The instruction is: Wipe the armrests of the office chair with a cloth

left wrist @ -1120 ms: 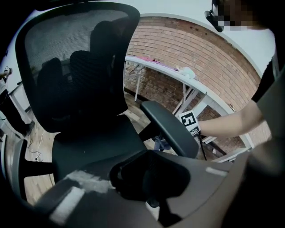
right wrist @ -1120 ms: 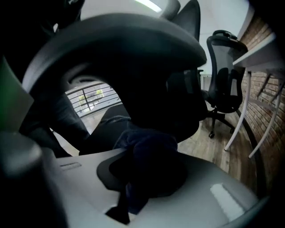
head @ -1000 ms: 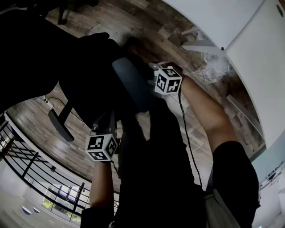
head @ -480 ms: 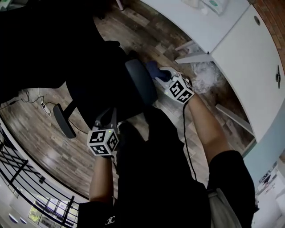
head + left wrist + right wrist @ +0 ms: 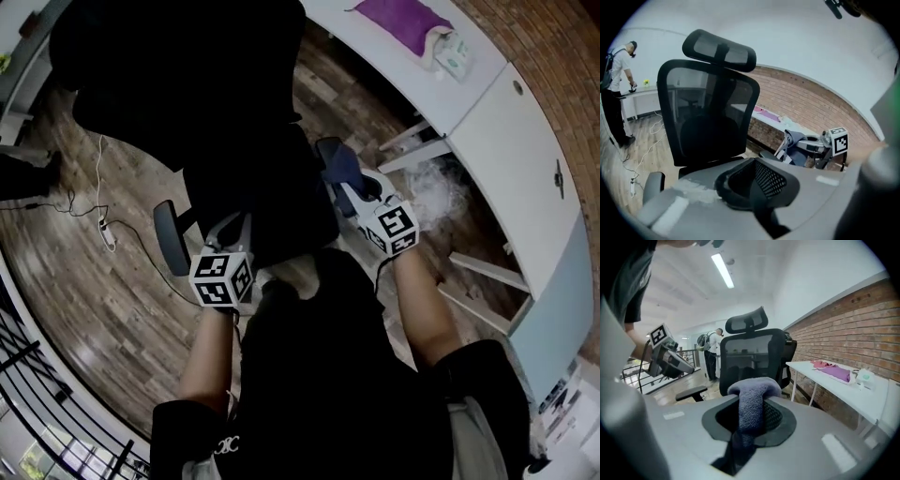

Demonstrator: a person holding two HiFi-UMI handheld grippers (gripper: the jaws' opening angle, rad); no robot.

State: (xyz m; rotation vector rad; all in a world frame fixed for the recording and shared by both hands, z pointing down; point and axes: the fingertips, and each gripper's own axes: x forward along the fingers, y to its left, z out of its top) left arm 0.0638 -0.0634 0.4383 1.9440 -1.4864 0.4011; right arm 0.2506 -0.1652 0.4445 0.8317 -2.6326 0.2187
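Below, the black office chair (image 5: 234,103) stands on the wood floor near a white desk (image 5: 487,103). The left gripper (image 5: 230,227) hovers at the seat's edge, jaws closed on nothing. The right gripper (image 5: 354,186) pinches the dark blue cloth (image 5: 336,161) at the chair's desk side, well apart from the far armrest (image 5: 169,239).

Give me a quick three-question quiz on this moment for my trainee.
1. Multiple choice: which hand-held gripper clamps the blue-grey woven cloth? A) left B) right C) neither
2. True or false: the purple fabric lies on the long white table.
3. Fill in: the wall behind that table is red ____.
Key: 1 B, the right hand-held gripper; 2 true; 3 brick.
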